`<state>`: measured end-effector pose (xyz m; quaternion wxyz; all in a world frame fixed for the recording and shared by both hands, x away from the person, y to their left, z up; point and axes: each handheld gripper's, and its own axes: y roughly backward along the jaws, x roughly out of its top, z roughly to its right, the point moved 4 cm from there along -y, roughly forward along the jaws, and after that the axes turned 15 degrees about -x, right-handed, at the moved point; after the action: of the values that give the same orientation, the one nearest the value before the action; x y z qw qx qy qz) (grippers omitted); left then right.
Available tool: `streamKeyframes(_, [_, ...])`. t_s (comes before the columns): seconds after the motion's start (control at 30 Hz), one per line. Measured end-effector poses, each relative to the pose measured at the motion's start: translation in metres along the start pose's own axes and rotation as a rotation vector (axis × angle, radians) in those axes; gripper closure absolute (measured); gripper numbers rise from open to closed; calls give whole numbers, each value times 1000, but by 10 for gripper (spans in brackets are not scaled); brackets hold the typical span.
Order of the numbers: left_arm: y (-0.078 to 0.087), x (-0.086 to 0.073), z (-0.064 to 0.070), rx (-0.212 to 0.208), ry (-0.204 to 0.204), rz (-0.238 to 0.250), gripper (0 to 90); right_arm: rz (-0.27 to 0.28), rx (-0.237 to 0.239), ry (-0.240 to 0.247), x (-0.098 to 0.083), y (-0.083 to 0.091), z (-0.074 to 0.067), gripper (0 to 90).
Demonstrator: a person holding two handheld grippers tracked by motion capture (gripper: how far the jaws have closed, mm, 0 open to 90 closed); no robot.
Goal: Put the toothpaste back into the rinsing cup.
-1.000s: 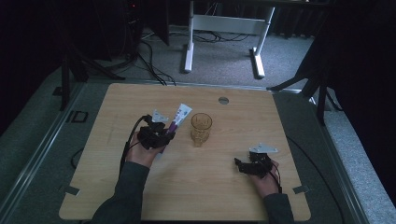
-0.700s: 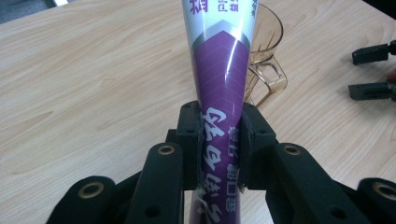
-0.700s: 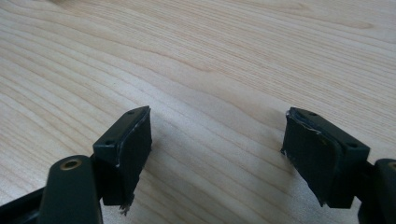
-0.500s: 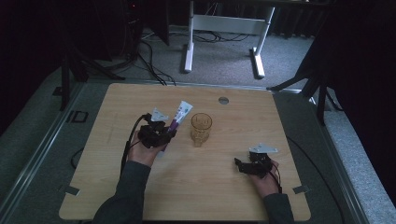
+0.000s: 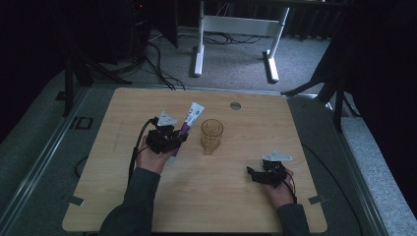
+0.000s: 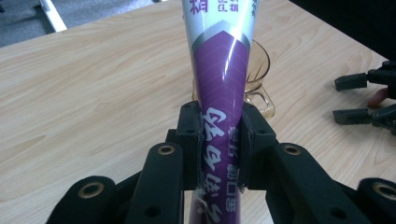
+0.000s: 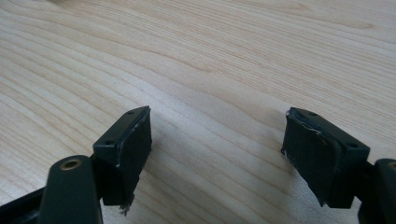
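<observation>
A purple and white toothpaste tube (image 5: 189,121) (image 6: 223,93) is clamped between the jaws of my left gripper (image 5: 178,140) (image 6: 219,144), pointing up and away over the table. Just right of it stands an amber glass mug (image 5: 211,135) (image 6: 258,77), upright and partly hidden behind the tube in the left gripper view. My right gripper (image 5: 252,173) (image 7: 217,144) rests low over the wood near the front right, jaws wide apart with nothing between them. It also appears at the right edge of the left gripper view as the other gripper (image 6: 364,100).
The wooden table (image 5: 147,201) has a round cable grommet (image 5: 235,105) near its far edge. Beyond the table stand a white desk frame (image 5: 236,29) and cables on the grey floor. A person's forearms come in from the front edge.
The left gripper has shifted the tube slightly nearer the mug. The right gripper has stayed in place.
</observation>
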<state>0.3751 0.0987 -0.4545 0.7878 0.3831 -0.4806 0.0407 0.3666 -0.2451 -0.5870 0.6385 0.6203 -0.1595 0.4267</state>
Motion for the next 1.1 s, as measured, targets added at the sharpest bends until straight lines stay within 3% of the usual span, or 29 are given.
streamKeyframes(1.1, [-6,14,0,-21,-20,89,735,0,0,1,0,0,0,235])
